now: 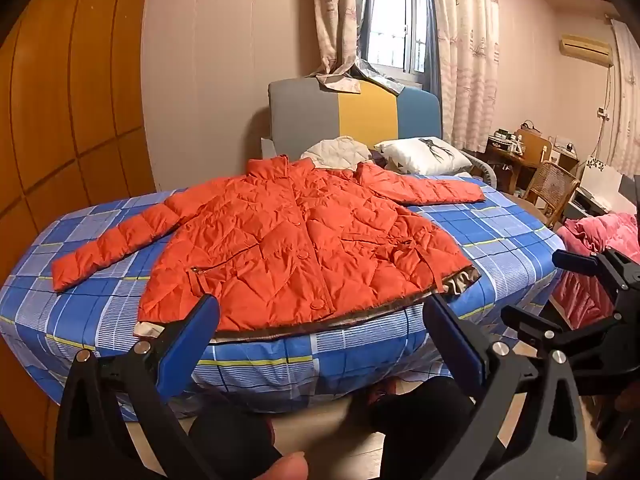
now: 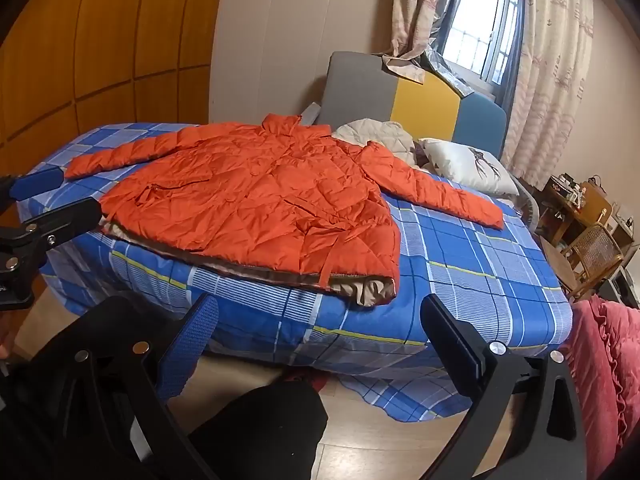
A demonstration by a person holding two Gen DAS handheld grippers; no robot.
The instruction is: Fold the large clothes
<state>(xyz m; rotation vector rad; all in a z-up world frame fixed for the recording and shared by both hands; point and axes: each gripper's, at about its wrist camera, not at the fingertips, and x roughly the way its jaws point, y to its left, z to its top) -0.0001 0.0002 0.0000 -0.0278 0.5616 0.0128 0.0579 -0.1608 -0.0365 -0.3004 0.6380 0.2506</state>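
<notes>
Left wrist view: orange jacket [image 1: 288,240] flat on blue checked bed [image 1: 500,240]; both grippers' jaws released, empty.

Bare checked bedsheet [image 1: 500,232] lies free around the spread orange jacket [image 1: 296,240]; pillow [image 1: 420,154] crowds its collar.

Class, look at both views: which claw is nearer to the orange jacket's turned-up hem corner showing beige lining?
Right. The right claw hangs just below that hem corner; the left claw faces the hem's other end.
</notes>
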